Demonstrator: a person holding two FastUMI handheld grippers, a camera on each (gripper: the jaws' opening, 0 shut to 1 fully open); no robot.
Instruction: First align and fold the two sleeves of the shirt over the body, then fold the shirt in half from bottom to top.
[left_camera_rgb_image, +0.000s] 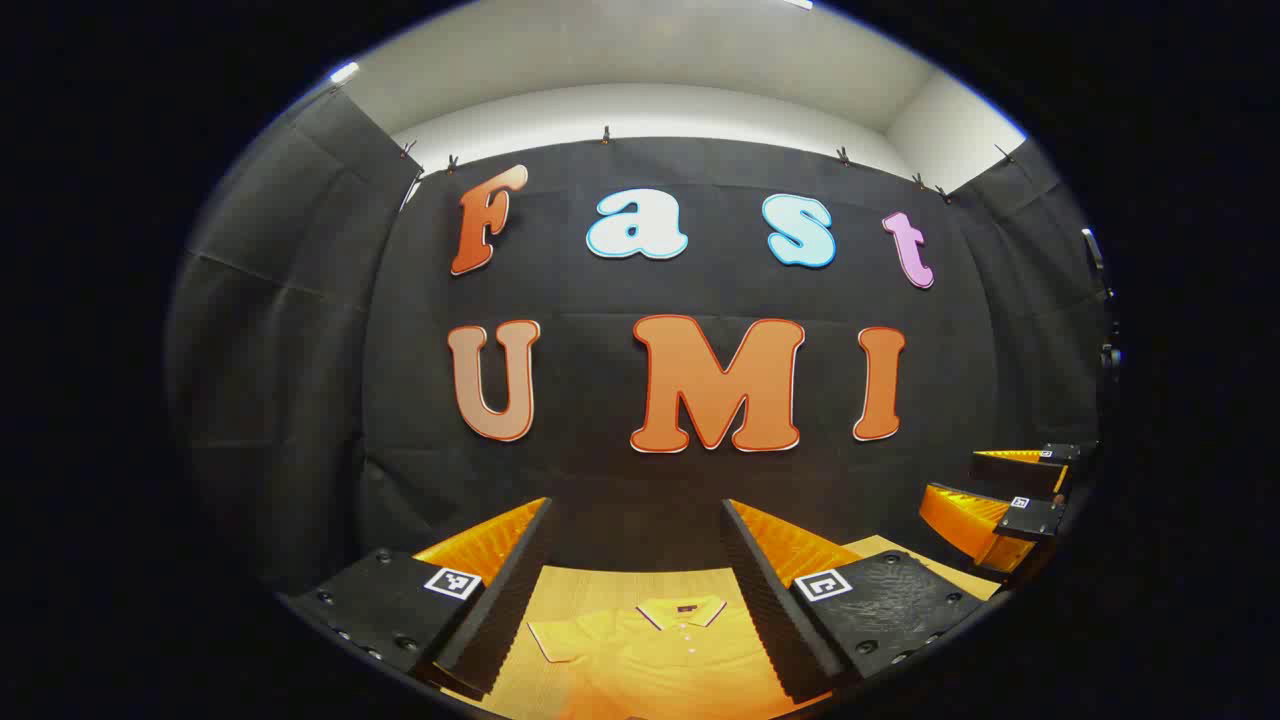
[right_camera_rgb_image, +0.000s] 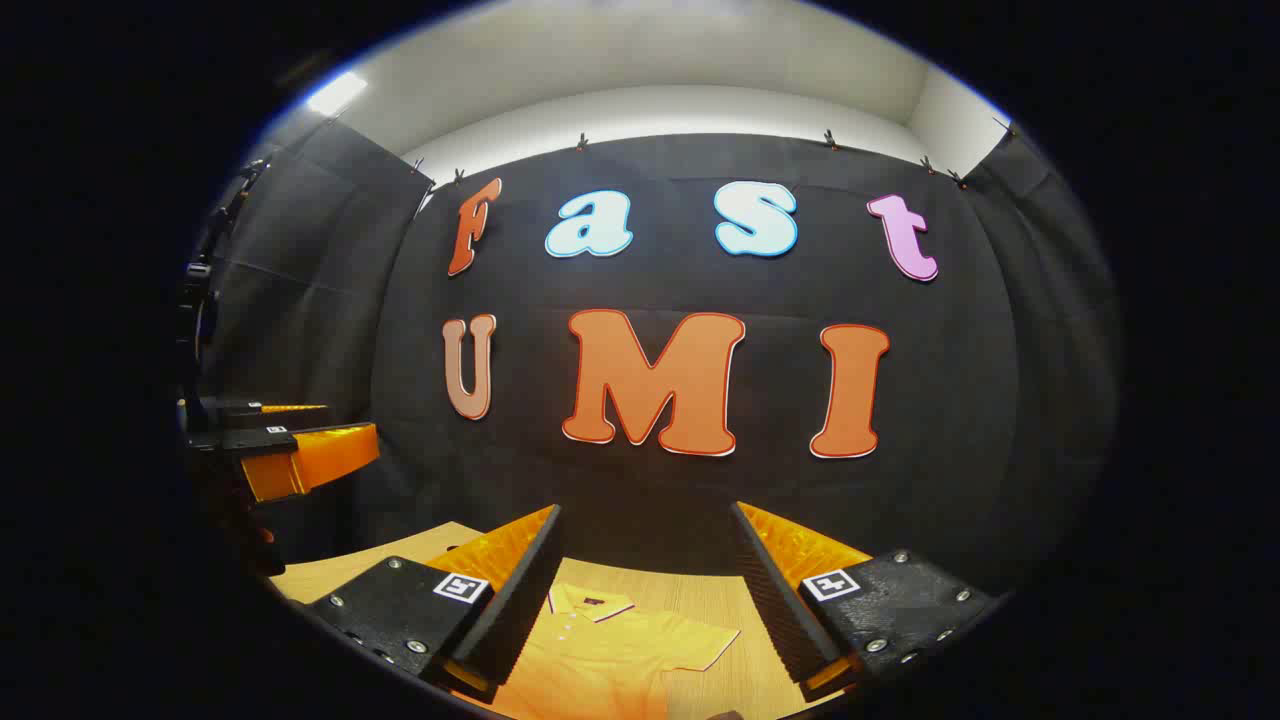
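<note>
1. Two grippers hang above a wooden table (right_camera_rgb_image: 700, 600), both raised and facing the booth's black wall.
2. The left gripper (left_camera_rgb_image: 635, 590) has its fingers wide apart, holding nothing; below the gap lies the yellow polo shirt (left_camera_rgb_image: 660, 650), flat, collar toward the wall.
3. The right gripper (right_camera_rgb_image: 645, 600) has its fingers spread too, clear of the shirt (right_camera_rgb_image: 610, 650), whose short sleeve (right_camera_rgb_image: 700, 645) lies out sideways, unfolded.
4. Each gripper appears at the other's side edge.
</note>
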